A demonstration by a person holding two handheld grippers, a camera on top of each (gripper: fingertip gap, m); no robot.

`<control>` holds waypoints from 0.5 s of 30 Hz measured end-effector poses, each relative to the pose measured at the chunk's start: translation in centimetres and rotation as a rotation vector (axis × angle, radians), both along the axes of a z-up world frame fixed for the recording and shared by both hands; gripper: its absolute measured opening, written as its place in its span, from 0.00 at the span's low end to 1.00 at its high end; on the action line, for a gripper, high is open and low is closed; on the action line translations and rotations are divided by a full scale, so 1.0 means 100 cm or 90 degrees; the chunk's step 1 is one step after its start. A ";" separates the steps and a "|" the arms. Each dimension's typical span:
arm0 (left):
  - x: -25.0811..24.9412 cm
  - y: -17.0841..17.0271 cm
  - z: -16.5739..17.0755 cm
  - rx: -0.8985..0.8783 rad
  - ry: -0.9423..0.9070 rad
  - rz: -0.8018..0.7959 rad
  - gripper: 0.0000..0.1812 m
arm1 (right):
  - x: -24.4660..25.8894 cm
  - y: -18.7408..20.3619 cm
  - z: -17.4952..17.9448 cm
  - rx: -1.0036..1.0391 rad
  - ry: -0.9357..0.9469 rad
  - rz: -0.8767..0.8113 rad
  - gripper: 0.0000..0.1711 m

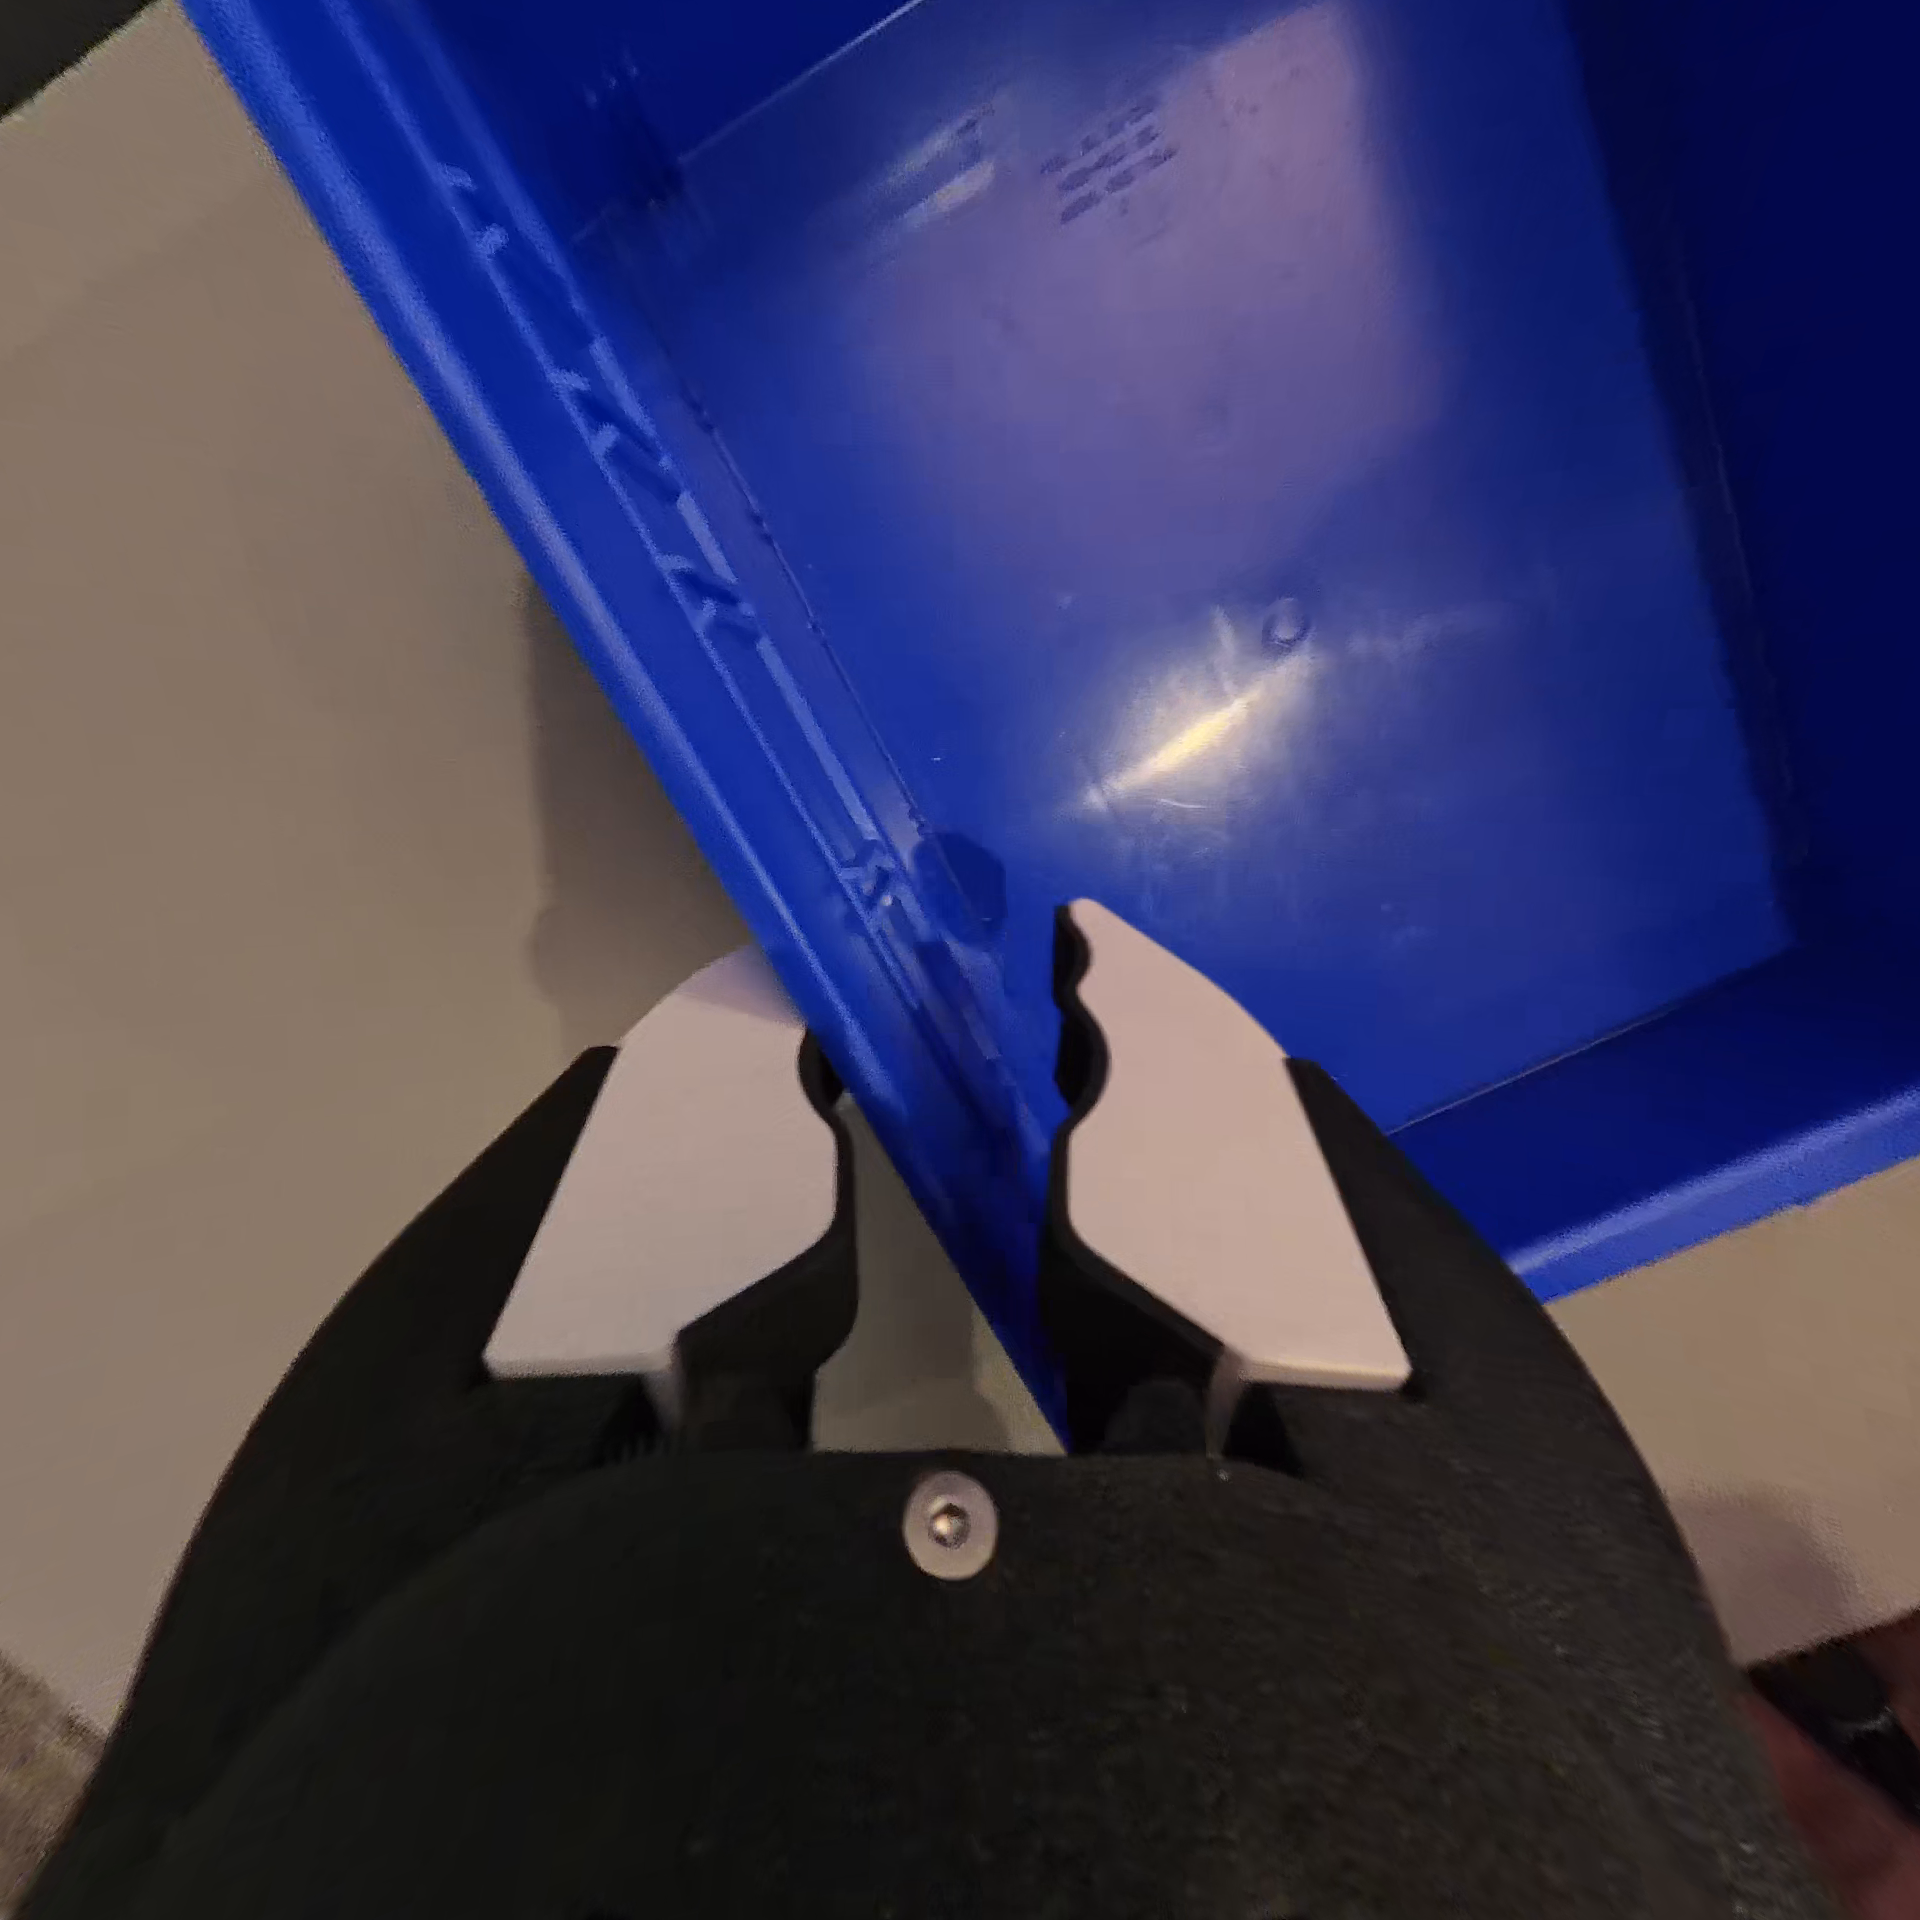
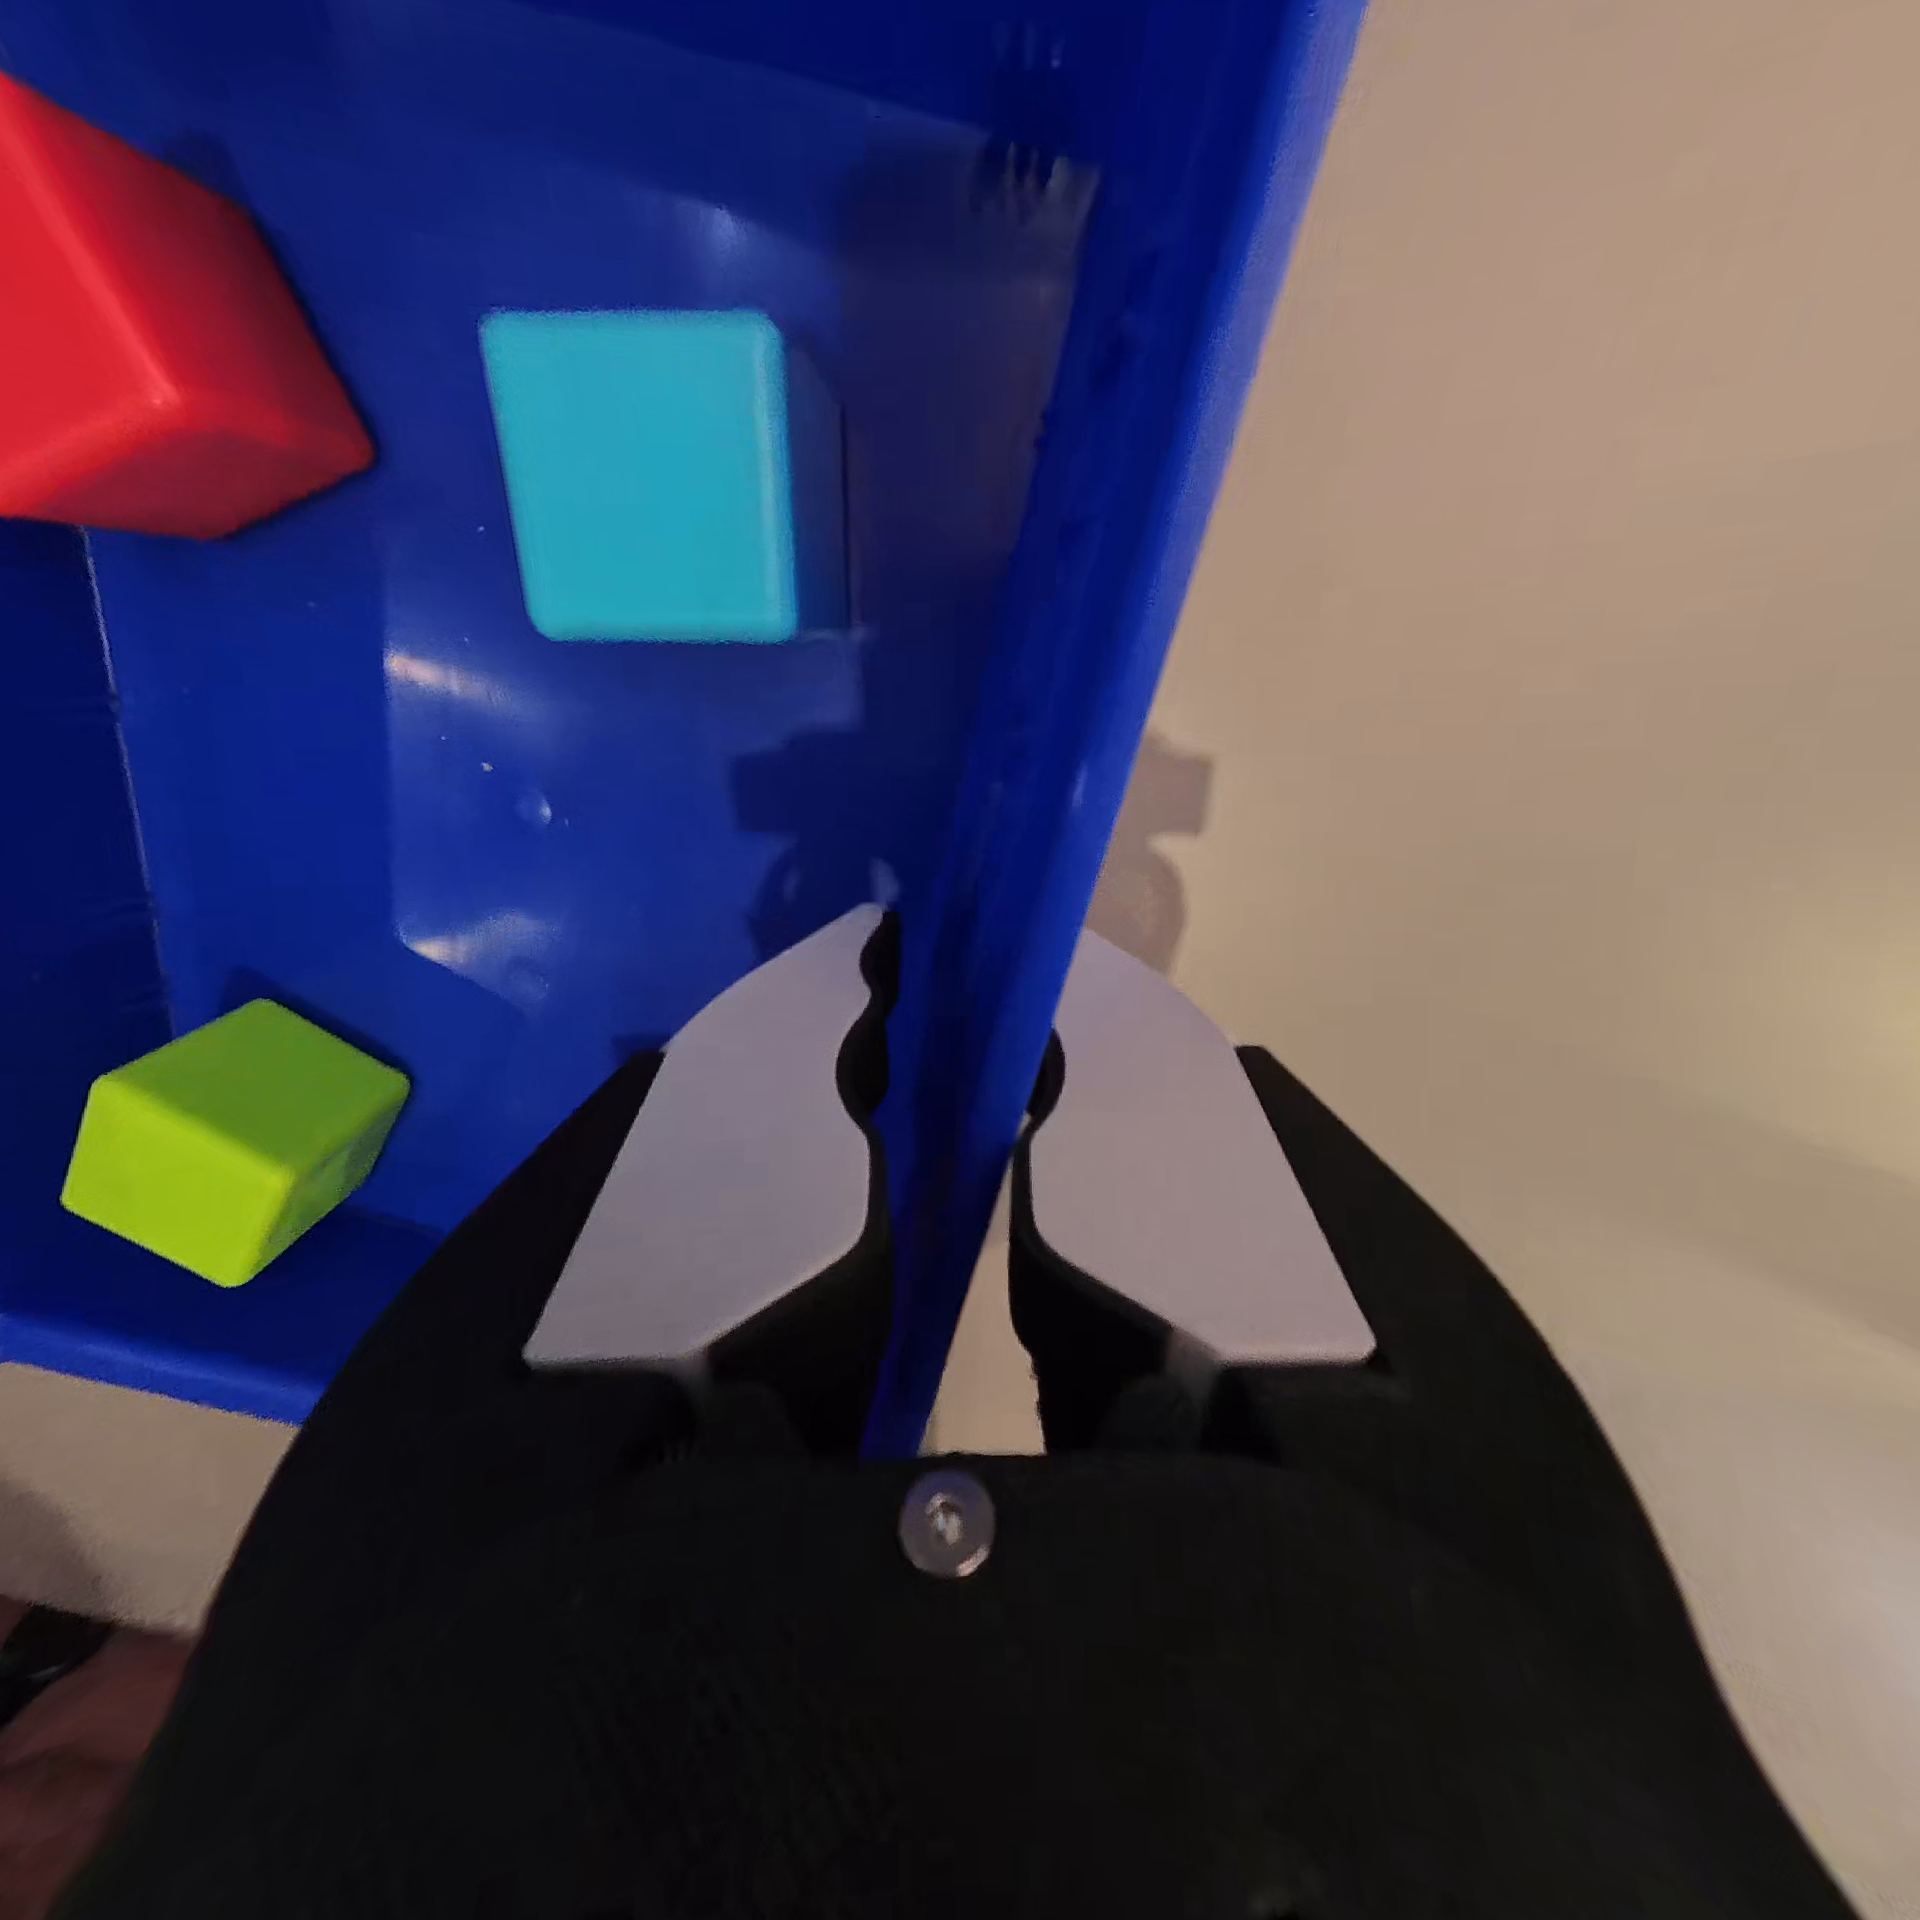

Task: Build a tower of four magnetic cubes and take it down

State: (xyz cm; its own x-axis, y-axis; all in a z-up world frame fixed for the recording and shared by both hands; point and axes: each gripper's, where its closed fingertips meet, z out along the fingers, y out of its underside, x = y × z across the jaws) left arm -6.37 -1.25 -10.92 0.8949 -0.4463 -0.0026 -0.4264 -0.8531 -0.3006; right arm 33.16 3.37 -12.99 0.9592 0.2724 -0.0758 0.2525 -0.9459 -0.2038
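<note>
A blue plastic bin (image 1: pixel 1195 436) lies on a pale table. My left gripper (image 1: pixel 935 956) is shut on the bin's left wall (image 1: pixel 727 665), one finger outside and one inside. The part of the bin floor seen in the left wrist view holds no cubes. My right gripper (image 2: pixel 977 935) is shut on the bin's right wall (image 2: pixel 1101 582). In the right wrist view a cyan cube (image 2: pixel 644 468), a lime green cube (image 2: pixel 229 1143) and a red cube (image 2: pixel 145 332) lie loose on the bin floor. The red cube is cut off by the frame edge.
The pale table (image 1: pixel 229 727) lies bare to the left of the bin and also to its right (image 2: pixel 1558 727). A dark strip shows beyond the table at the lower right of the left wrist view (image 1: pixel 1860 1725). The grippers' ends are close to 40 centimeters from one another.
</note>
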 end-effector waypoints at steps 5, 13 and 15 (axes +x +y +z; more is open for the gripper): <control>0.008 -0.003 0.012 -0.025 -0.106 -0.012 0.26 | -0.002 -0.021 -0.014 -0.117 0.022 -0.006 0.05; -0.036 0.005 0.099 0.160 -0.235 0.029 0.27 | 0.005 -0.017 -0.014 -0.144 0.024 0.008 0.04; -0.061 0.000 0.116 0.200 -0.228 0.057 0.28 | 0.012 -0.017 -0.014 -0.148 0.030 0.017 0.04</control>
State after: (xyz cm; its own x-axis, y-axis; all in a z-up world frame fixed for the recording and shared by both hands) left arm -12.45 -1.21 0.71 0.8986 -0.3951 0.1907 -0.1781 -0.7259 -0.6644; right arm 34.31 1.63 -14.35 0.9460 0.2672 -0.1838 0.2731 -0.9620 0.0068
